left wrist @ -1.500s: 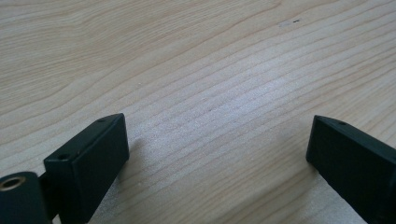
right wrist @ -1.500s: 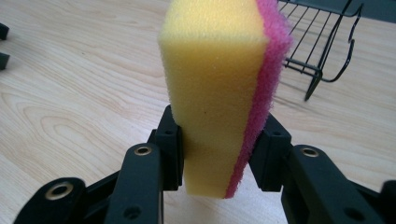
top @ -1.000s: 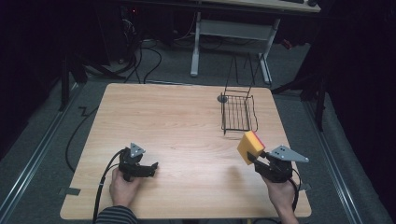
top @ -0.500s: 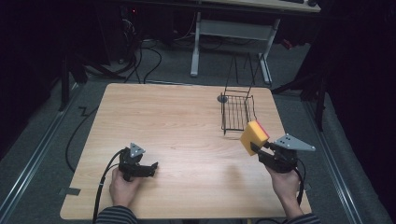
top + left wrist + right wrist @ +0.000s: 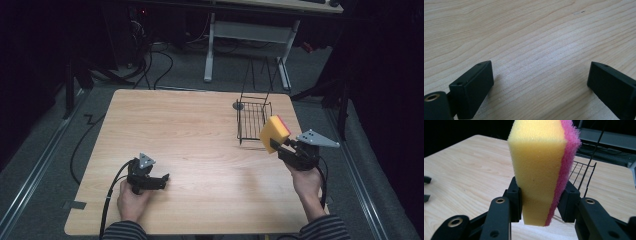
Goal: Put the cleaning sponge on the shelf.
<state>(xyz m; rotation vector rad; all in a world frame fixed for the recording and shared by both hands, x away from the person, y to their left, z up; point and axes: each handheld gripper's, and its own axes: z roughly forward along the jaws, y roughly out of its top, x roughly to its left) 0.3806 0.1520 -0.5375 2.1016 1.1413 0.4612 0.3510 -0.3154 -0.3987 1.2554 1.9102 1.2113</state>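
Lifted higher and nearer the wire basket (image 5: 253,120) since a second ago, my right gripper (image 5: 278,145) carries the sponge (image 5: 274,132).

From above, my left gripper (image 5: 159,180) rests on the table (image 5: 190,130), well apart. Its own view shows jaws spread wide over bare wood. My right gripper's view shows jaws pinching the yellow-and-pink sponge (image 5: 544,170), which blocks most of the basket (image 5: 586,175) behind.

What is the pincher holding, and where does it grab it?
The right gripper holds a sponge by its lower end, jaws on its yellow and pink faces. The left gripper holds nothing.

Table (image 5: 190,130) open throughout (perhaps); wire basket (image 5: 252,120) blocks the far right.
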